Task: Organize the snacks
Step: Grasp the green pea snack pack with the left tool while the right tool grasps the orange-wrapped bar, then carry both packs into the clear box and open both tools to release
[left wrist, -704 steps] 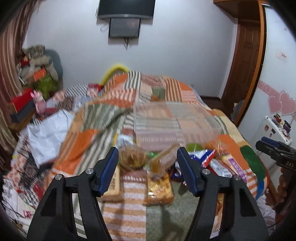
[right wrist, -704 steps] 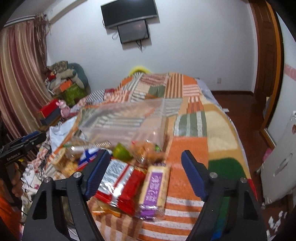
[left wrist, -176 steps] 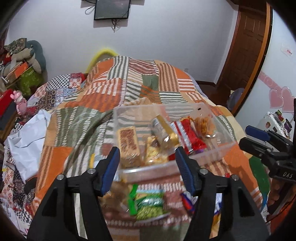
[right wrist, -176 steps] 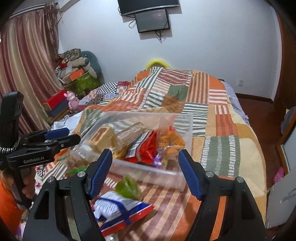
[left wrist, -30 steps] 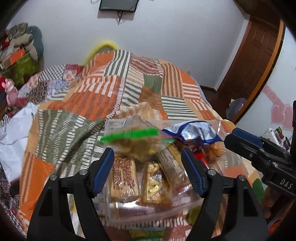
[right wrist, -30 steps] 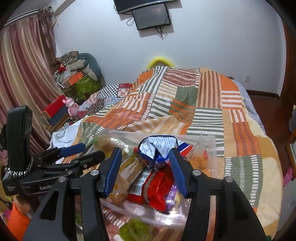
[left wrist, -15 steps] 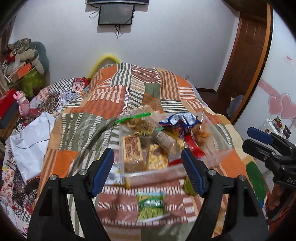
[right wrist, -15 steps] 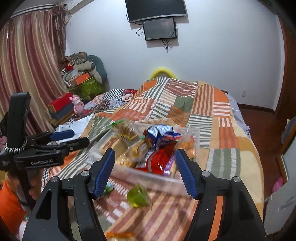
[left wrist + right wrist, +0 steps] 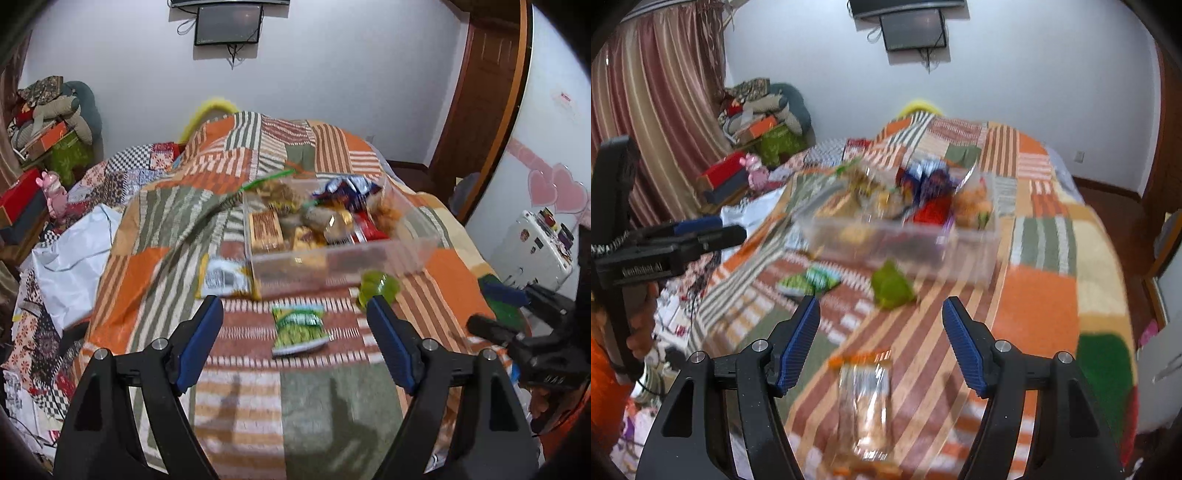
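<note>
A clear plastic bin [image 9: 417,247] full of snack packs sits on the patchwork bedspread; it also shows in the right wrist view [image 9: 979,254]. Loose in front of it lie a green snack pack [image 9: 298,329], a green cup-shaped snack [image 9: 378,288] and a yellow-and-white pack [image 9: 225,279]. My left gripper [image 9: 295,343] is open and empty, pulled back above the green pack. My right gripper [image 9: 881,341] is open and empty; a clear cracker pack [image 9: 865,402] lies below it, the green cup snack [image 9: 891,283] just beyond. Both views are blurred.
A white sheet [image 9: 70,266] and clutter lie at the bed's left edge. Boxes and soft toys [image 9: 761,129] are stacked by the curtain. A door [image 9: 476,92] and a small white unit [image 9: 535,247] stand to the right.
Both grippers have pulled back from the bin toward the bed's near end. More of the bedspread and the loose packs in front of the bin have come into view.
</note>
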Motion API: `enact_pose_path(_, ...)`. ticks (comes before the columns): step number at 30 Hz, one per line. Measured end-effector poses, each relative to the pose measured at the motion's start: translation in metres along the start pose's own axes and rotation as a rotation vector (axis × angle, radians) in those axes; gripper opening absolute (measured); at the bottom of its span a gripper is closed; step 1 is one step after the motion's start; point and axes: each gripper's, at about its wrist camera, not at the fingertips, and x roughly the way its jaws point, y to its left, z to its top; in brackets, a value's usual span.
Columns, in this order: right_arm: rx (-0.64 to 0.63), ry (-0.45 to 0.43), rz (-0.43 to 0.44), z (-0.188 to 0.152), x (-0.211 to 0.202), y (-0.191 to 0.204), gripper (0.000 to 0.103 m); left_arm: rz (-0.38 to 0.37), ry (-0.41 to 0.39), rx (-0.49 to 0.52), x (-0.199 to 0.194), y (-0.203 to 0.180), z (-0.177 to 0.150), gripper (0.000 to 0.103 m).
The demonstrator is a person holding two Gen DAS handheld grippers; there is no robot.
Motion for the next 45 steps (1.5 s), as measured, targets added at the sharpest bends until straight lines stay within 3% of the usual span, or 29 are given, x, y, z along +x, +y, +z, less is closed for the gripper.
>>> enact_pose_path(11,-0.001,0.144,0.038,-0.048,0.02,0.005,0.063,-0.018,0.081,-0.009,0.019,-0.007,-0.028,0.08)
enact_pose_path(15,-0.008,0.173,0.059,-0.054,0.025,0.007,0.038,-0.029,0.119,-0.033,0.033,-0.006,-0.034,0.08)
enact_pose_path(16,-0.009,0.176,0.061,-0.054,0.025,0.006,0.036,-0.032,0.128,-0.038,0.036,-0.006,-0.035,0.08)
enact_pose_path(18,-0.012,0.171,0.059,-0.054,0.025,0.006,0.032,-0.035,0.143,-0.044,0.043,-0.005,-0.036,0.08)
enact_pose_path(33,0.084,0.06,0.028,-0.025,0.018,-0.027,0.032,-0.031,0.222,-0.069,0.1,0.0,-0.028,0.08)
enact_pose_path(40,0.117,0.036,0.016,-0.018,0.02,-0.04,0.032,0.045,0.216,-0.033,0.127,-0.003,-0.027,0.08)
enact_pose_path(41,0.119,0.036,0.016,-0.016,0.02,-0.042,0.032,0.039,0.211,-0.026,0.128,-0.004,-0.027,0.079)
enact_pose_path(44,0.122,0.035,0.01,-0.015,0.021,-0.045,0.032,0.006,0.194,0.003,0.128,-0.008,-0.028,0.057)
enact_pose_path(45,0.123,0.032,0.01,-0.014,0.021,-0.046,0.032,0.001,0.19,0.006,0.126,-0.009,-0.028,0.057)
